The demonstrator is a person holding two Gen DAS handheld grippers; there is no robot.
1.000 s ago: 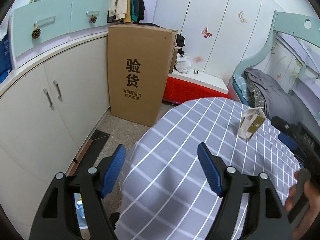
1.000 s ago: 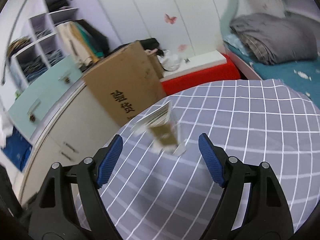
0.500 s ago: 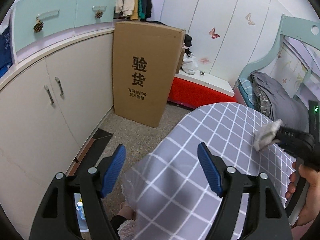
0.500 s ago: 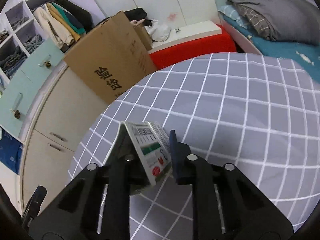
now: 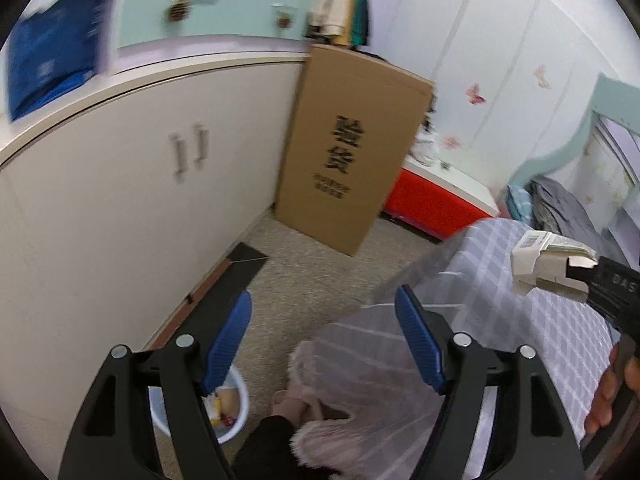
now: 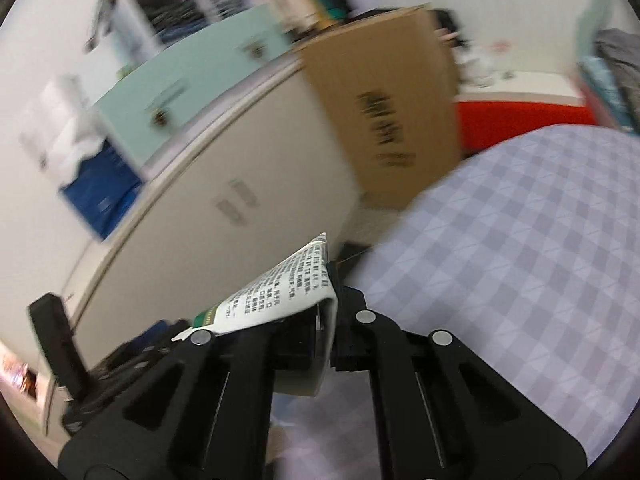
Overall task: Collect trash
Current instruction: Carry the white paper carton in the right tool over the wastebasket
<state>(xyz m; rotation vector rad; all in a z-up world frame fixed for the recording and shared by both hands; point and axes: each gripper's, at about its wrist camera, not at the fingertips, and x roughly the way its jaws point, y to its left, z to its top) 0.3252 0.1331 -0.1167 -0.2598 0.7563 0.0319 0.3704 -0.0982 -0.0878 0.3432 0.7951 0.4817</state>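
Room: bedroom floor beside cream cabinets, a tall cardboard box leaning there, a checked tablecloth at right.
Our right gripper: clamped tight on a flattened paper carton, raised off the tablecloth.
Our left gripper: jaws wide apart, nothing between them.
Bin: small white wastebasket on the floor below our left gripper, wrappers inside.

"验货" on cardboard box; "DAS" on right gripper
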